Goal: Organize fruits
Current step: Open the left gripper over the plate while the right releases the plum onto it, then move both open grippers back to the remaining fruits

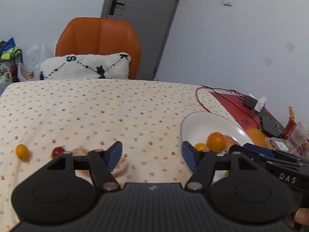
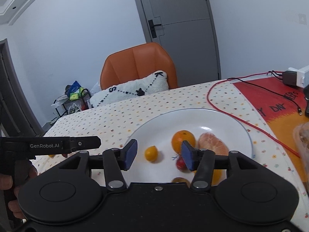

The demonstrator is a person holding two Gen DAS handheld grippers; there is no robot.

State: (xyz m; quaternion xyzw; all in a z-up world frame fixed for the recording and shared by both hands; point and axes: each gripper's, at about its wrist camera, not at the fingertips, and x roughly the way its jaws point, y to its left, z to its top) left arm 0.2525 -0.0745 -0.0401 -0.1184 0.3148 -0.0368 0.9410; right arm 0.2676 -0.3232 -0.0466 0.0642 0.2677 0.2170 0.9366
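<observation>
Both the left gripper point(image 1: 152, 155) and right gripper point(image 2: 159, 155) hang spread and empty; gathering seems midway, the round white plate point(image 2: 227, 121) part-filled, so next grasp the small yellow-orange fruit point(image 1: 22, 152) near the tablecloth's left edge.

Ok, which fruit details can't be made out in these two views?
- Left wrist: pale round item on the cloth, half behind the left gripper.
- Right wrist: dark fruit on the plate, cut off by the right gripper body.
- Right wrist: red fruit, blurred, partly behind the finger.

White plate point(image 2: 222, 121), orange mandarin point(image 2: 182, 139), cream tablecloth point(image 1: 96, 106) dotted with small fruits.
</observation>
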